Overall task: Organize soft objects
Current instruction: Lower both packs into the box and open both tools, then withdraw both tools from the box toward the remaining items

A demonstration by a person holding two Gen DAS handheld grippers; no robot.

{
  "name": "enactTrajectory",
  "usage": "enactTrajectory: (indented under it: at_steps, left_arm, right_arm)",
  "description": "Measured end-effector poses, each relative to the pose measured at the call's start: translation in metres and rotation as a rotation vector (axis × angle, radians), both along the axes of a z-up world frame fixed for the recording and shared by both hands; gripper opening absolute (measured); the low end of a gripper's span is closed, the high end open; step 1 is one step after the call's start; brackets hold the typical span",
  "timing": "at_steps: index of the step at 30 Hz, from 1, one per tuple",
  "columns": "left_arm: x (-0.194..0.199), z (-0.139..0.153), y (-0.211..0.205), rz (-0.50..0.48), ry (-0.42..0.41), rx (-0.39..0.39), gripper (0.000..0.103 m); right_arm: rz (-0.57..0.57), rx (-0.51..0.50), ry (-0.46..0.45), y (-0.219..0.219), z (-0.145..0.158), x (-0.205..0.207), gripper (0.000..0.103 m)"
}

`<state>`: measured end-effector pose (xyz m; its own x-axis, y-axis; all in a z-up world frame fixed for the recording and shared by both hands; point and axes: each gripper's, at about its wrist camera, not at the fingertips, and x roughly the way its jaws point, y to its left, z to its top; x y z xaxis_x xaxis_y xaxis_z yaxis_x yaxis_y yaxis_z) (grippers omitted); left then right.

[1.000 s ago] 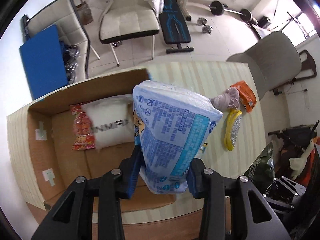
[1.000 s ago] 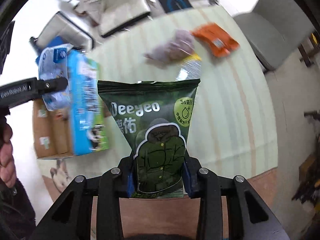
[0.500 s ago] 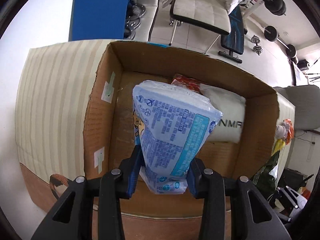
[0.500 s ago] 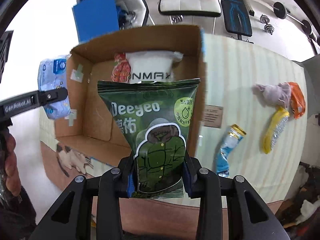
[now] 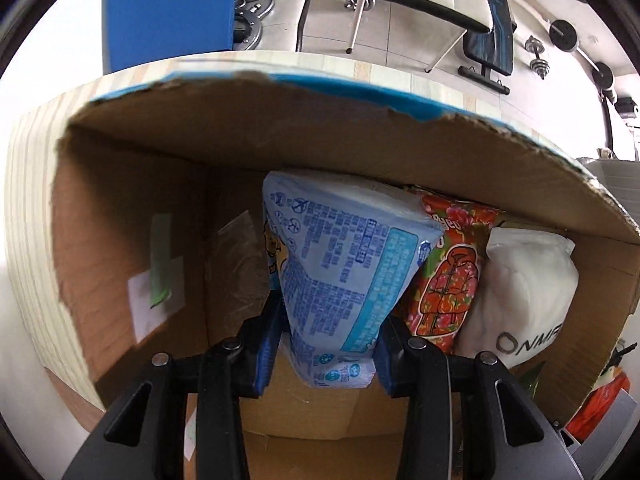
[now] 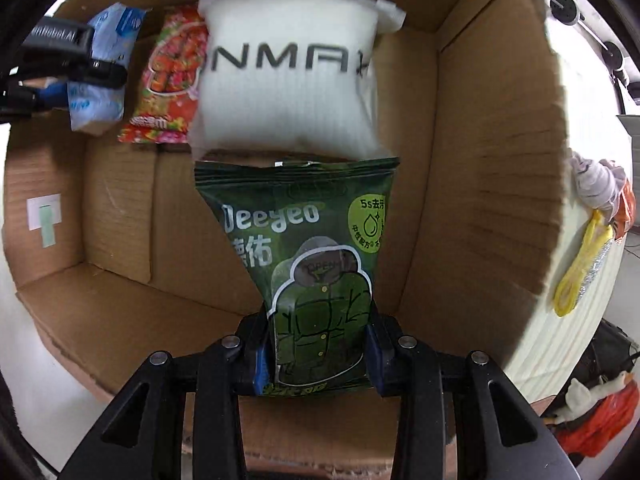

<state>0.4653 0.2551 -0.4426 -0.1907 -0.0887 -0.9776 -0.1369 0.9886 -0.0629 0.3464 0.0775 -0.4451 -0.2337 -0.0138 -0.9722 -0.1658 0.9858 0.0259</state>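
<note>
We see the left hand-held gripper point(image 5: 326, 346), jaws easing apart, pinching a blue pack point(image 5: 340, 276) inside the box point(image 5: 280, 128); the right hand-held gripper point(image 6: 318, 354) clamps a green pouch point(image 6: 308, 264) there. Only its view shows the yellow scrubber point(image 6: 582, 268) on the worktop point(image 6: 560, 360).

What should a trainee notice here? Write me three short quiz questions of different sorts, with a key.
1. True or false: the right tool grips a green pouch.
2. What sits between the blue pack and the white pack? A: red floral pouch. B: yellow scrubber.
3. Fill in: the green pouch hangs over an open cardboard ____.
Key: 1 true; 2 A; 3 box.
</note>
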Motion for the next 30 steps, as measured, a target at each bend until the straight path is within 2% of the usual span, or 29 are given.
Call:
enactTrajectory:
  at_steps: [4,7,8,10,11,12,13,14,15,17,20,26,30]
  left_arm:
    - [0.002,-0.003,-0.001,-0.003,0.011,-0.01,0.046]
    - [0.002,0.015,-0.004,-0.026,-0.032,-0.031,0.052]
    - [0.001,0.024,-0.005,-0.044,-0.051,-0.022,0.055]
    - [-0.001,0.043,-0.006,-0.068,-0.084,-0.019,0.059]
    - [-0.003,0.056,-0.006,-0.072,-0.103,-0.025,0.06]
    - [-0.005,0.066,-0.005,-0.071,-0.119,-0.03,0.062]
    - [-0.007,0.076,-0.004,-0.07,-0.136,-0.036,0.063]
    - [-0.011,0.088,-0.002,-0.064,-0.159,-0.042,0.069]
    - [-0.016,0.101,0.0,-0.054,-0.186,-0.045,0.086]
    - [-0.031,0.125,0.003,-0.041,-0.242,-0.044,0.097]
    - [-0.056,0.149,0.002,-0.046,-0.304,-0.023,0.097]
    - [-0.117,0.178,0.002,-0.019,-0.419,0.038,0.097]
    - [-0.161,0.195,0.0,0.0,-0.488,0.079,0.097]
  right_arm:
    - [0.007,-0.014,0.025,0.002,-0.004,0.001,0.04]
    - [-0.01,0.012,0.023,-0.001,0.008,0.005,0.041]
    - [-0.015,0.031,0.018,-0.002,0.013,0.011,0.045]
    - [-0.023,0.062,-0.002,-0.006,0.029,0.015,0.071]
    - [-0.026,0.071,-0.021,-0.007,0.039,0.017,0.087]
    - [-0.025,0.076,-0.042,-0.008,0.048,0.018,0.09]
    - [-0.024,0.074,-0.061,-0.01,0.057,0.02,0.09]
    - [-0.026,0.068,-0.08,-0.011,0.065,0.021,0.09]
    - [-0.031,0.067,-0.097,-0.013,0.072,0.022,0.09]
    - [-0.059,0.072,-0.138,-0.019,0.087,0.022,0.092]
    - [-0.099,0.075,-0.2,-0.027,0.107,0.015,0.103]
    - [-0.096,0.048,-0.287,-0.025,0.13,-0.013,0.103]
    - [-0.117,0.074,-0.326,-0.029,0.145,-0.039,0.103]
